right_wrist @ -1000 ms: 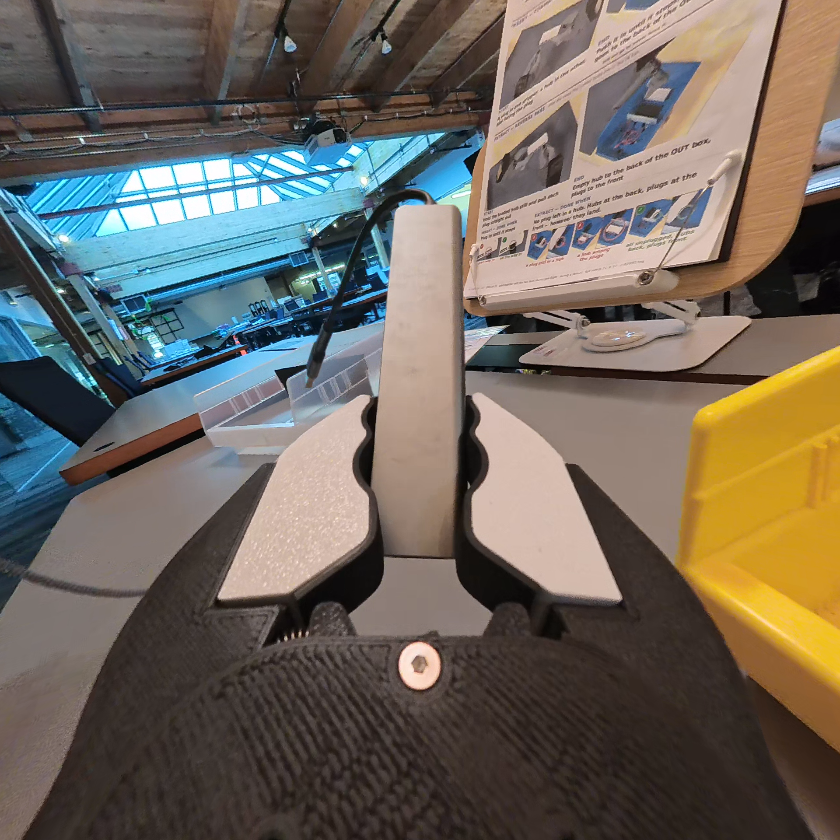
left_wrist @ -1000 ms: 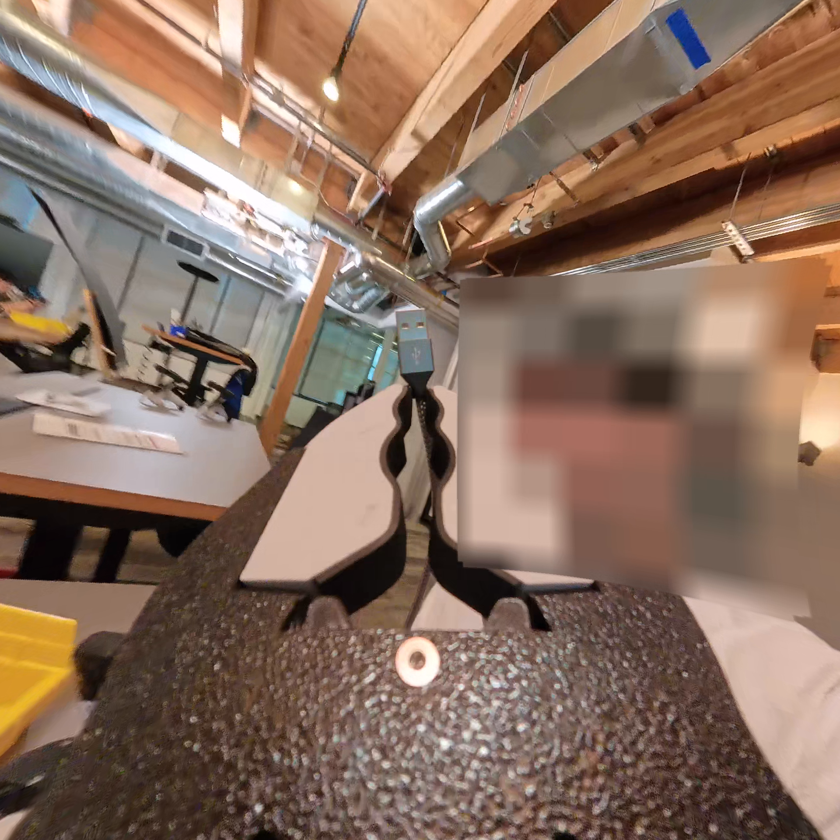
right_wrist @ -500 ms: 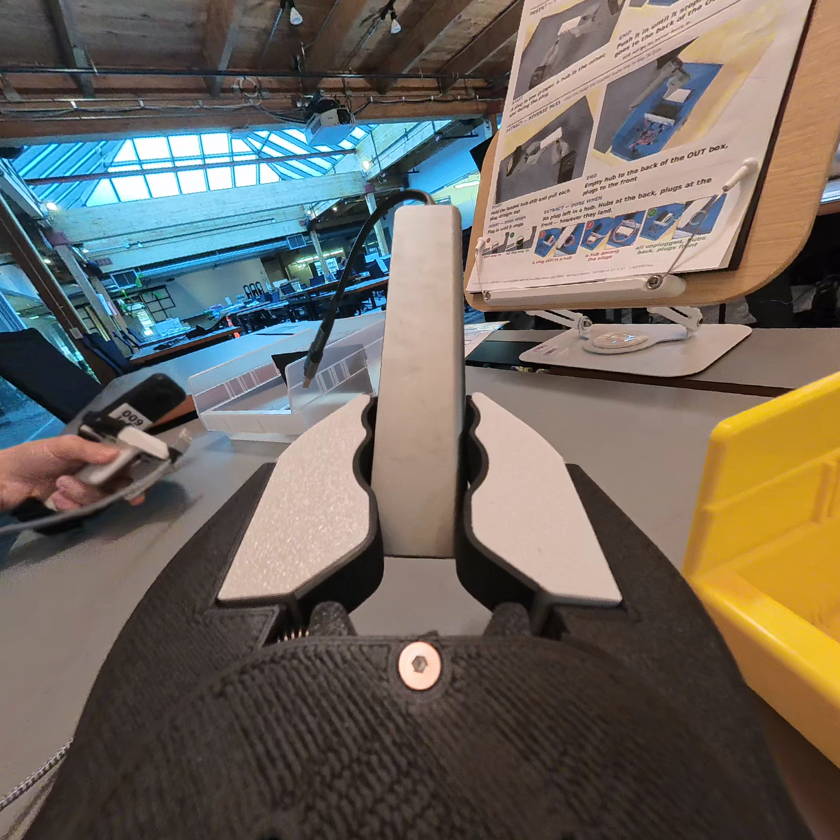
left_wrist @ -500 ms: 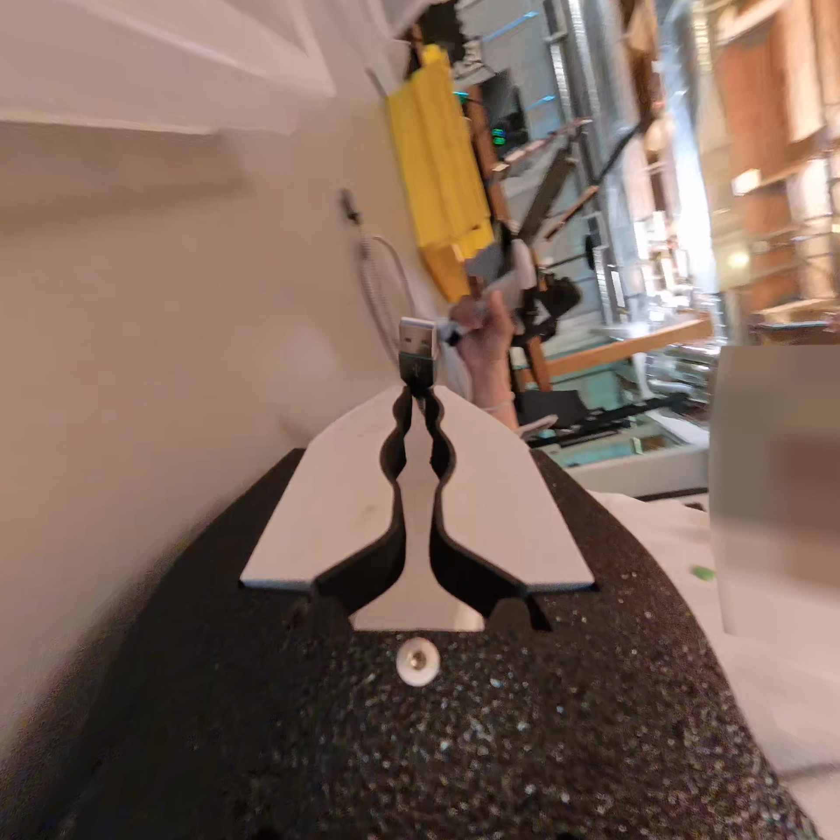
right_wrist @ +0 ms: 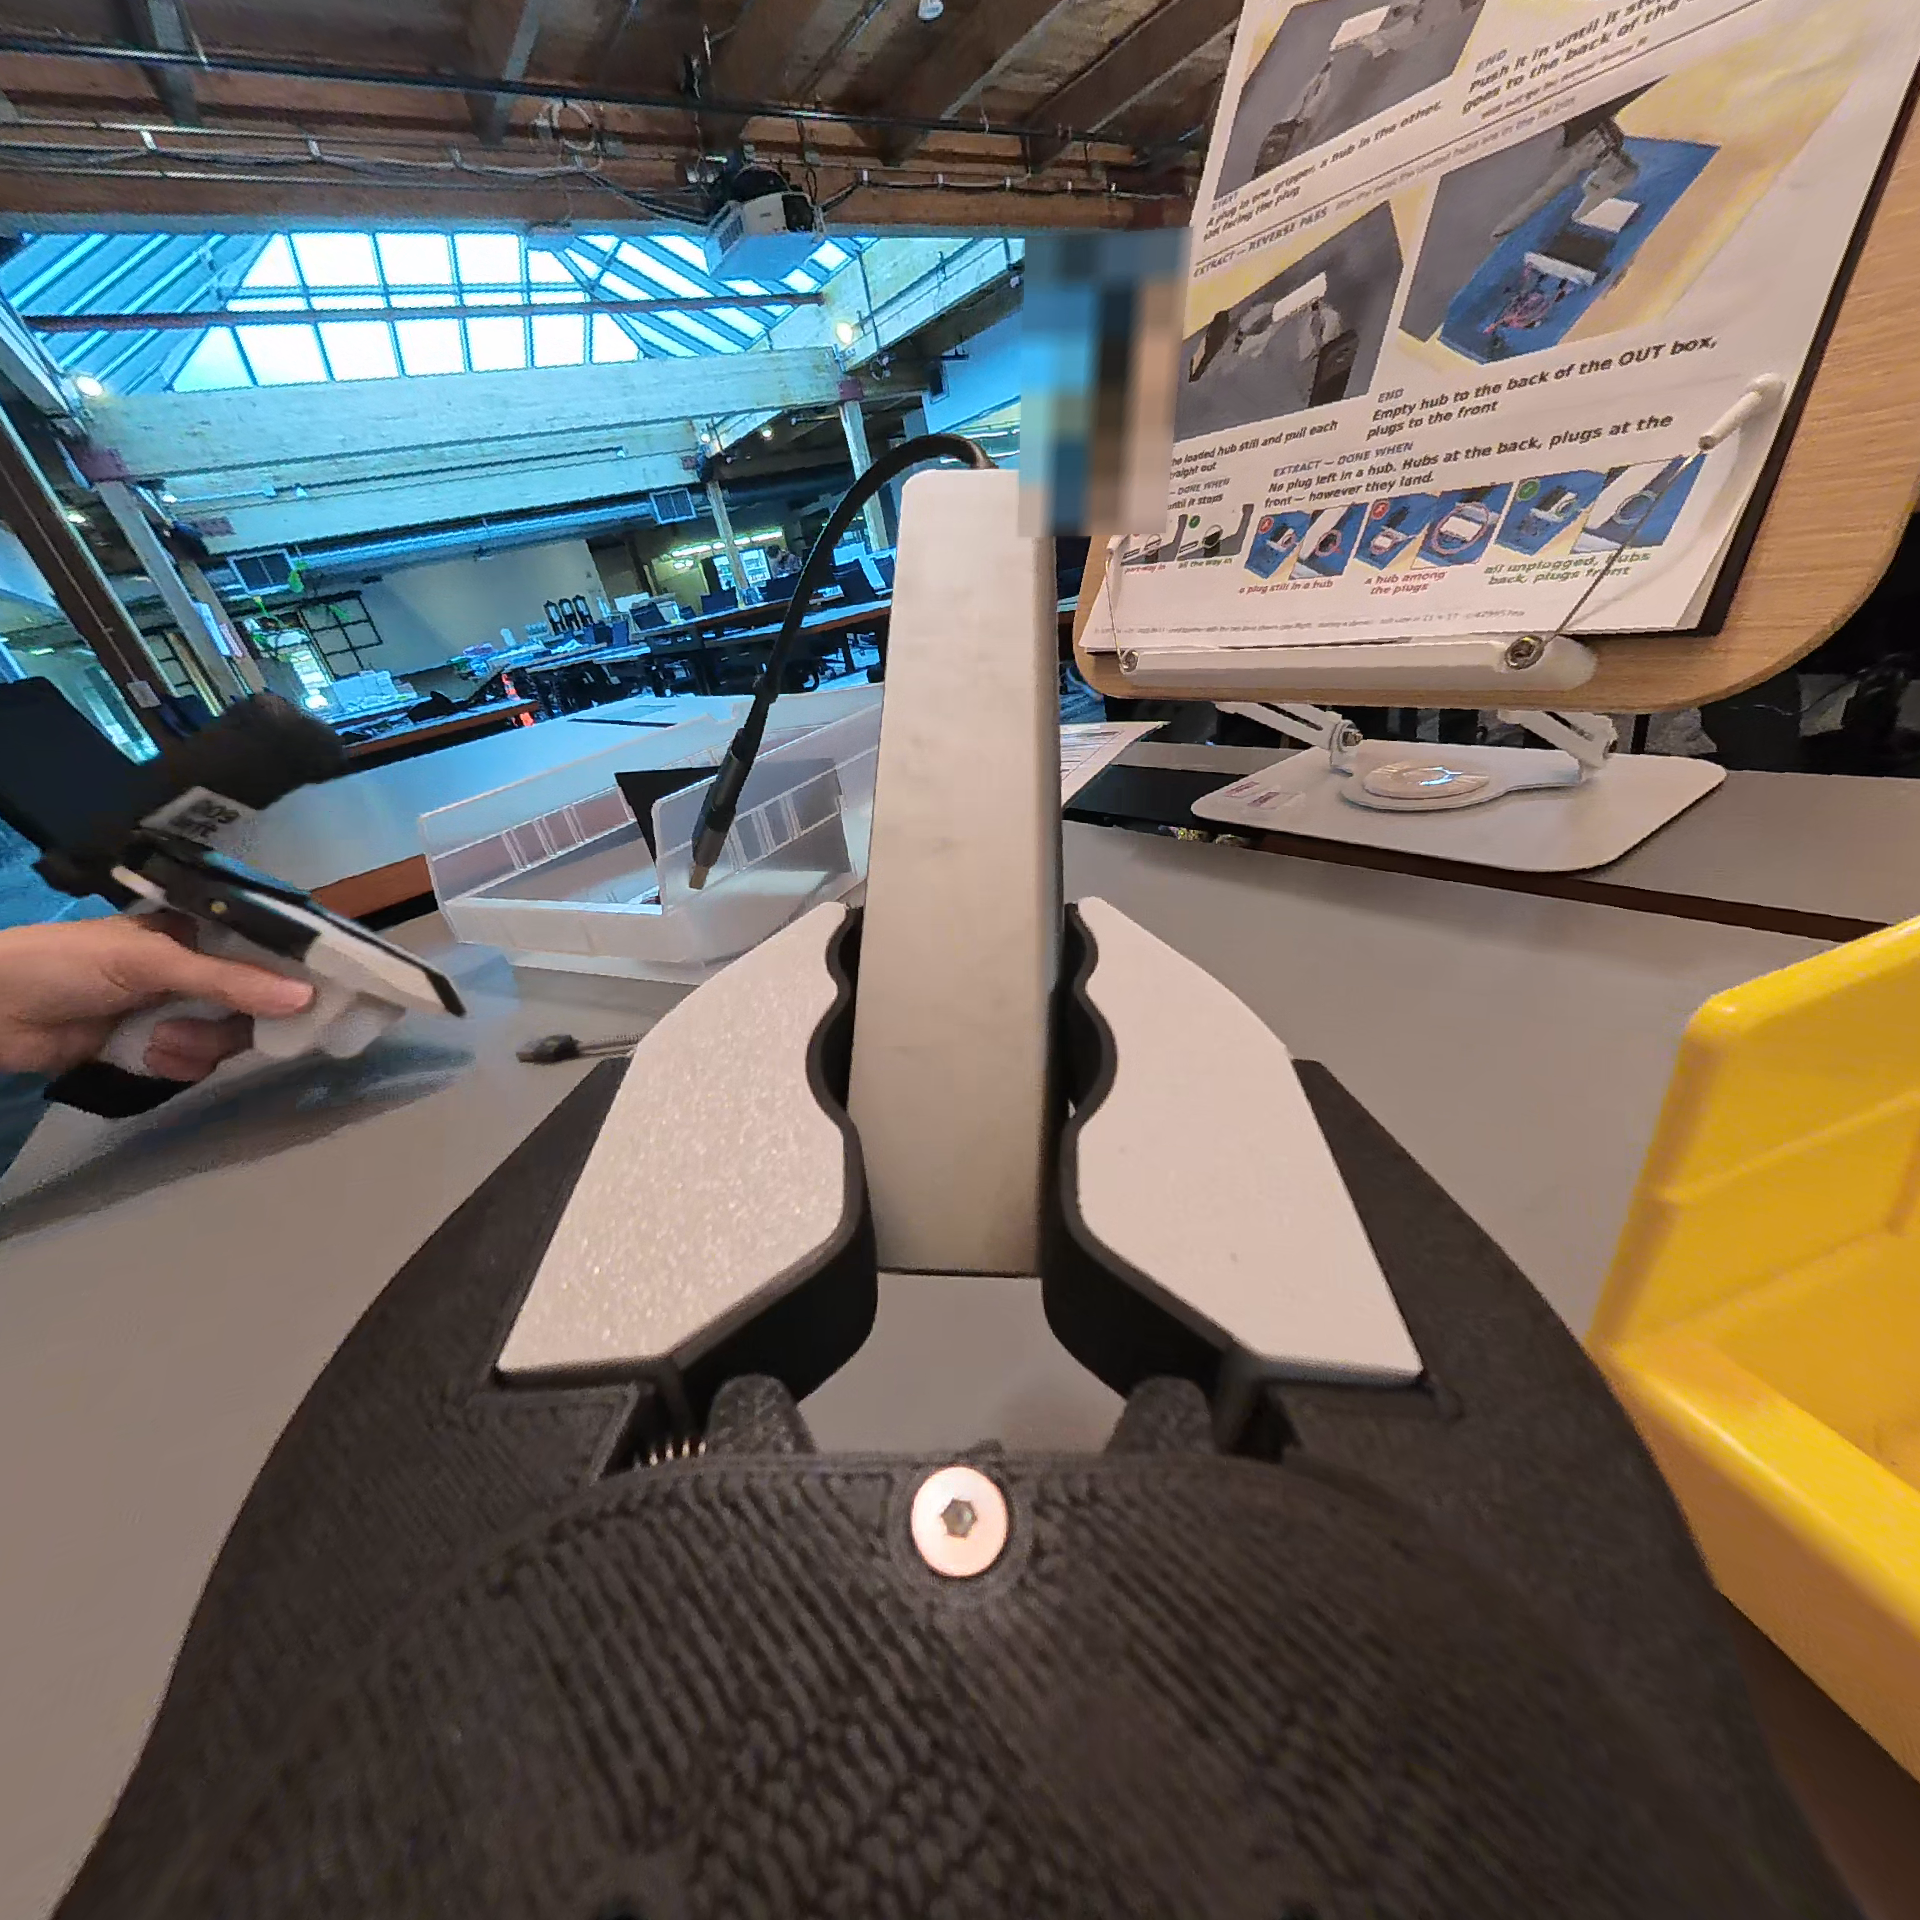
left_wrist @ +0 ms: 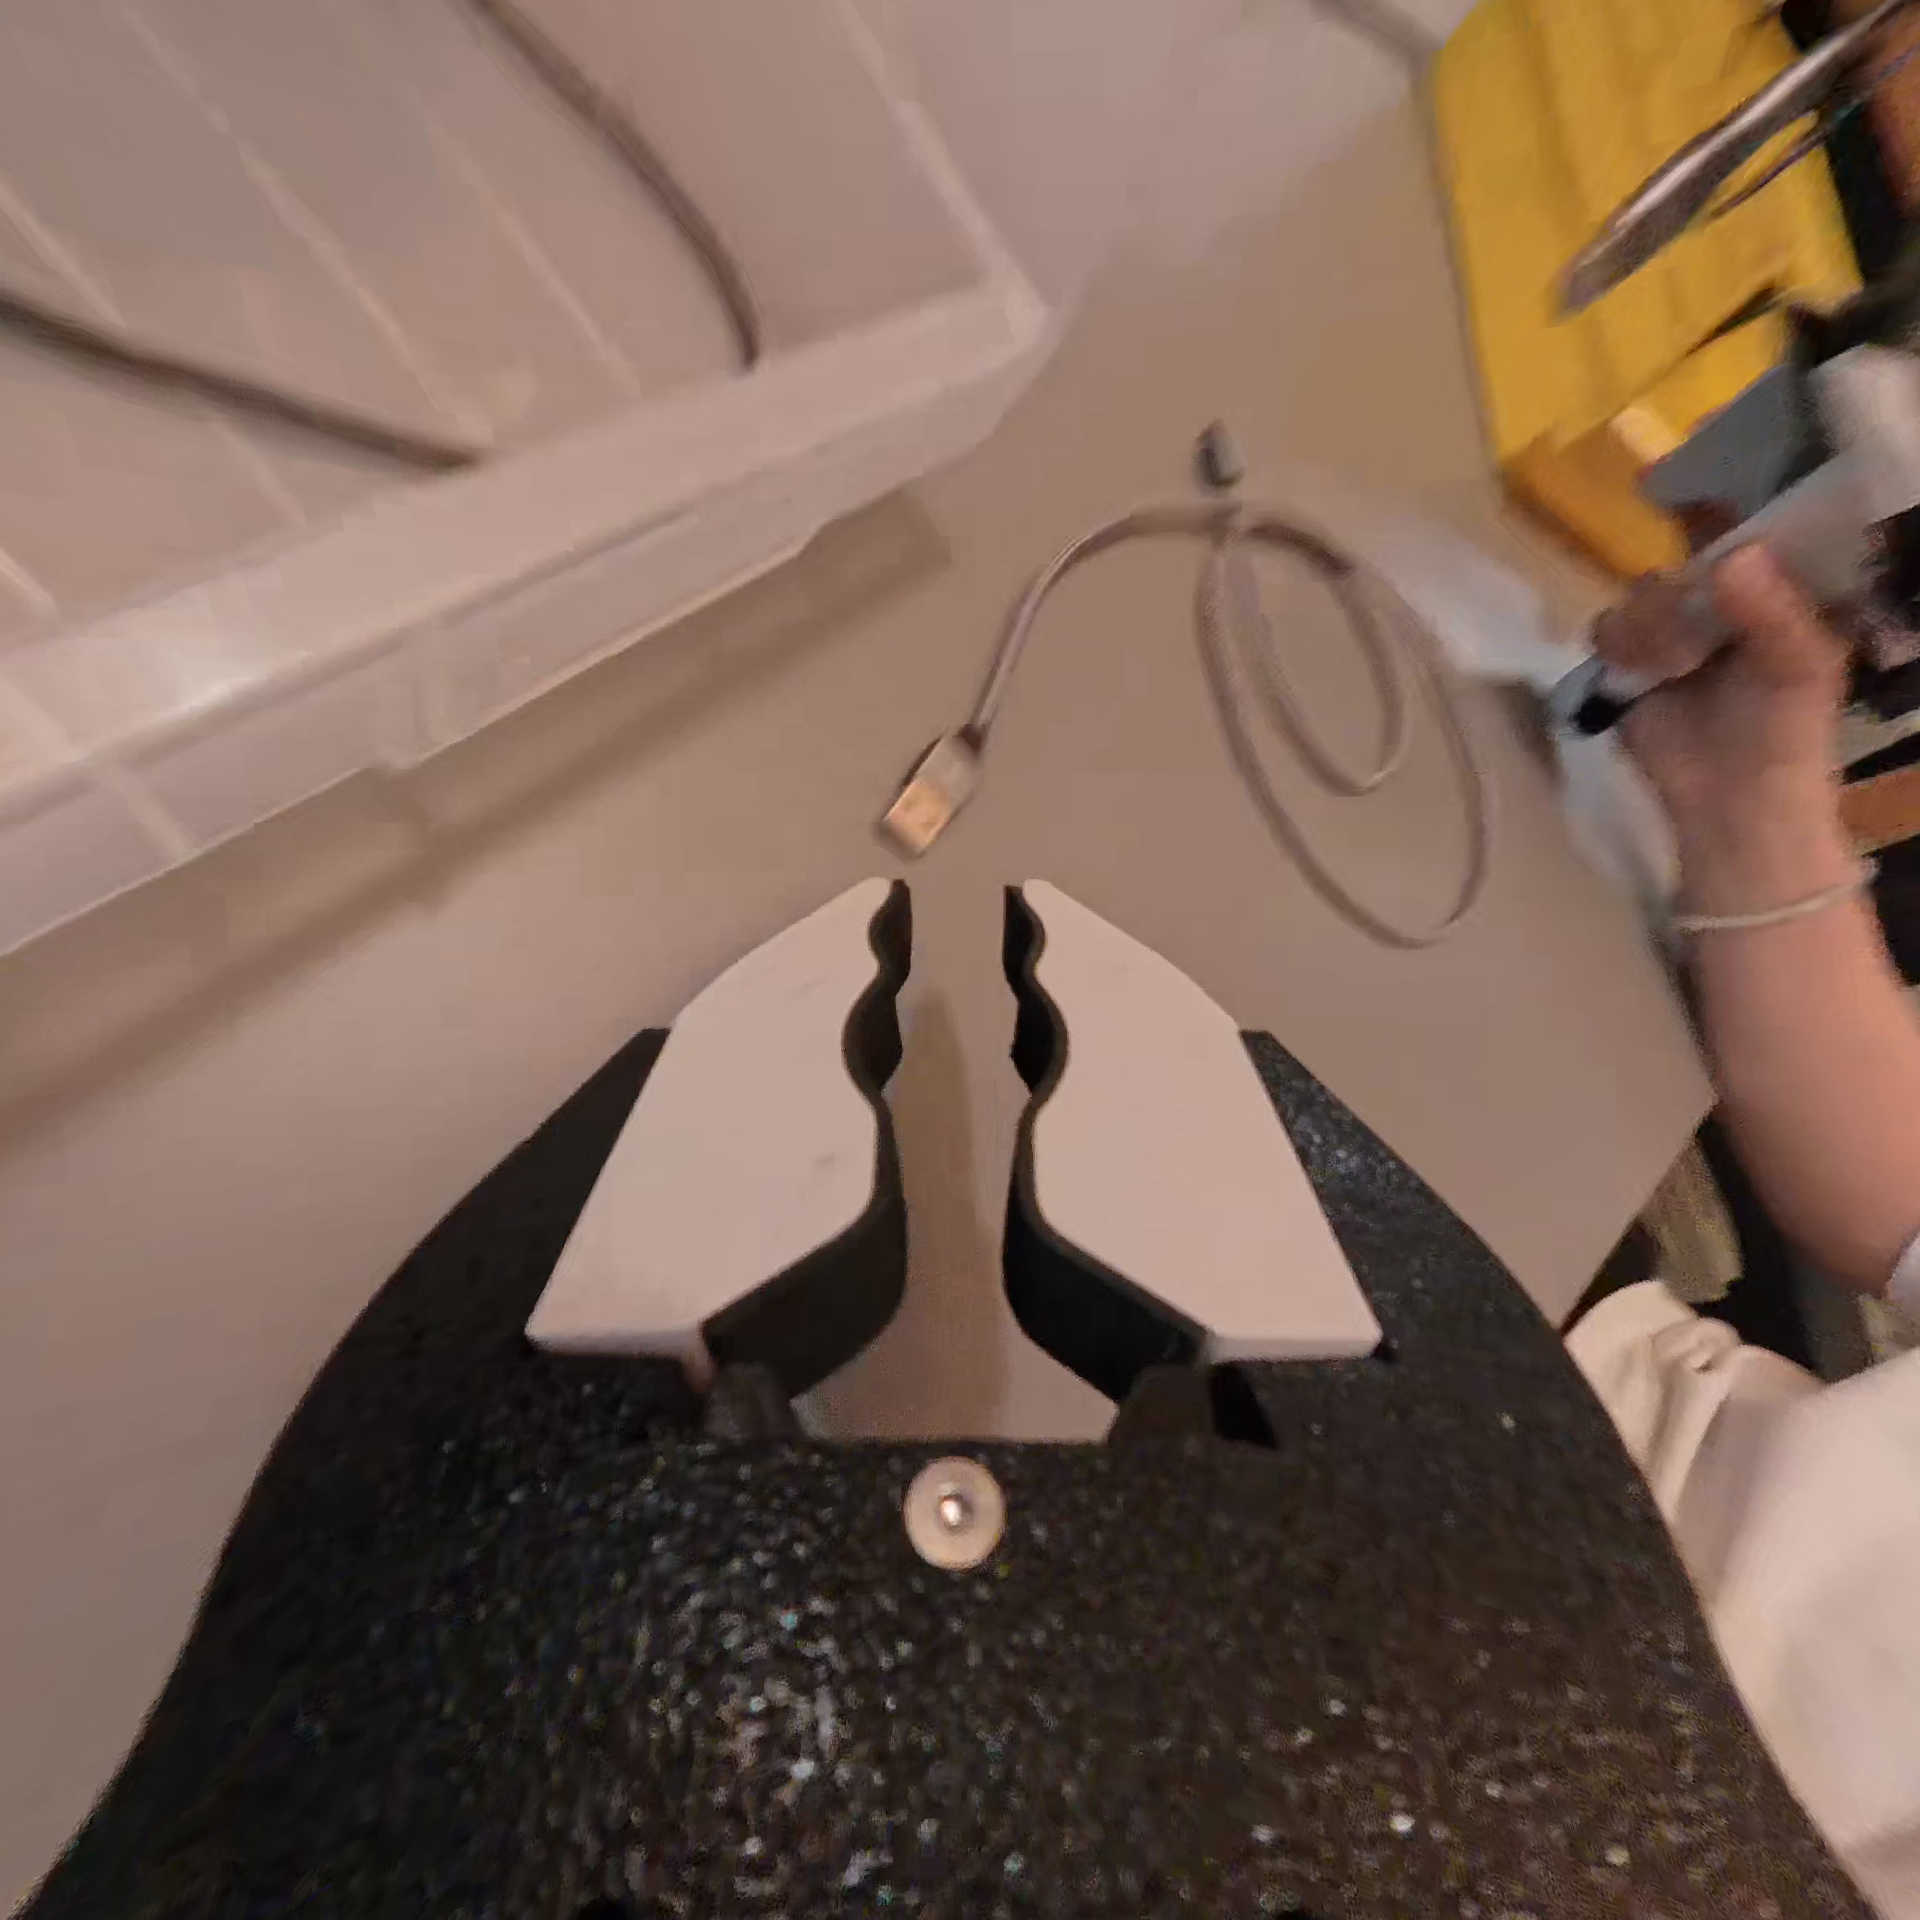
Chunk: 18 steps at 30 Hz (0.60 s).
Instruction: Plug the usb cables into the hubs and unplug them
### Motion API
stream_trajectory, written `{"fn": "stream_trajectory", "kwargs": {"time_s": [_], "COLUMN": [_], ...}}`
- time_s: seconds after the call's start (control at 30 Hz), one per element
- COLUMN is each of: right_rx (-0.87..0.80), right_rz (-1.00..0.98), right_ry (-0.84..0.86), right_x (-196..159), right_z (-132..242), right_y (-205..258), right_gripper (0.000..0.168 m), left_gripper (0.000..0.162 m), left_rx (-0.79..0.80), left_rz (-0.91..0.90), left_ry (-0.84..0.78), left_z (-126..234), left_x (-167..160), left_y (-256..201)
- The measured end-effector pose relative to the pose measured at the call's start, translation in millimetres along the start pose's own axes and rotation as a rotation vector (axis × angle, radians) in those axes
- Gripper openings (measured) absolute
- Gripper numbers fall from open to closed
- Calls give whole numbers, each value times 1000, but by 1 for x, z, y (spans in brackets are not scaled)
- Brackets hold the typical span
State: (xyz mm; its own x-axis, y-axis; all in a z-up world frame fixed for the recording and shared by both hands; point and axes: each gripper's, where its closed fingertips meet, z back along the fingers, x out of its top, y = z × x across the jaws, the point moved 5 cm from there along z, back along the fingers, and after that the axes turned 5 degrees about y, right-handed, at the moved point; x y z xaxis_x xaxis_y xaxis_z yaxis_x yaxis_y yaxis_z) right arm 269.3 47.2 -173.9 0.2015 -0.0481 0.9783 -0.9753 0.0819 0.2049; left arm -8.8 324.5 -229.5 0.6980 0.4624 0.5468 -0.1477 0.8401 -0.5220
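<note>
Looks like the unplug part is basically done: the grey USB cable [left_wrist: 1340,665] lies loose on the table [left_wrist: 312,1143], plug just ahead of the left gripper [left_wrist: 952,888], whose jaws sit slightly apart and empty. The right gripper [right_wrist: 961,935] is clamped on the silver hub [right_wrist: 961,831]. A dark cable [left_wrist: 665,208] lies in the clear bin [left_wrist: 520,582]; the yellow bin [right_wrist: 1766,1247] shows nothing inside.

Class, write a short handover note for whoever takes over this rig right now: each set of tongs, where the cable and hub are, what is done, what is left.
Left tongs: open, empty, just short of the USB plug.
Right tongs: shut on the grey hub, held upright; its own black lead dangles free.
The grey cable lies coiled on the table, unplugged.
Left to do: regrasp the plug and push it into the hub.
</note>
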Motion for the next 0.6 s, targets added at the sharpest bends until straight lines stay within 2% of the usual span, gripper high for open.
{"fn": "stream_trajectory", "kwargs": {"time_s": [0.07, 0.13, 0.23, 0.27, 0.4, 0.5, 0.53, 0.6], "right_rx": [1, 3, 6, 7, 13, 16, 18, 17], "right_rz": [-6, -12, -17, -19, -28, -33, -34, -34], "right_ry": [-1, -3, -9, -10, -10, -12, -11, -10], "right_x": [0, 0, 1, 1, 1, 1, 1, 1], "right_z": [0, 0, 1, 1, 1, 2, 2, 2], "right_y": [-1, -1, -1, -2, -2, -3, -3, -3], "right_gripper": [36, 36, 36, 36, 36, 36, 36, 36], "left_gripper": [18, 22, 41, 42, 36, 27, 13, 12], "left_rx": [-55, -38, 119, 166, 221, 247, 238, 237], "left_rz": [-53, -228, -513, -564, -629, -633, -631, -628], "left_ry": [-79, -100, 14, 78, 309, 286, 299, 332], "left_z": [4, 5, -6, -12, -40, -47, -48, -47], "left_x": [15, 28, 35, 34, 18, 20, 19, 16], "left_y": [-20, -38, -40, -34, -9, -7, -7, -9]}}
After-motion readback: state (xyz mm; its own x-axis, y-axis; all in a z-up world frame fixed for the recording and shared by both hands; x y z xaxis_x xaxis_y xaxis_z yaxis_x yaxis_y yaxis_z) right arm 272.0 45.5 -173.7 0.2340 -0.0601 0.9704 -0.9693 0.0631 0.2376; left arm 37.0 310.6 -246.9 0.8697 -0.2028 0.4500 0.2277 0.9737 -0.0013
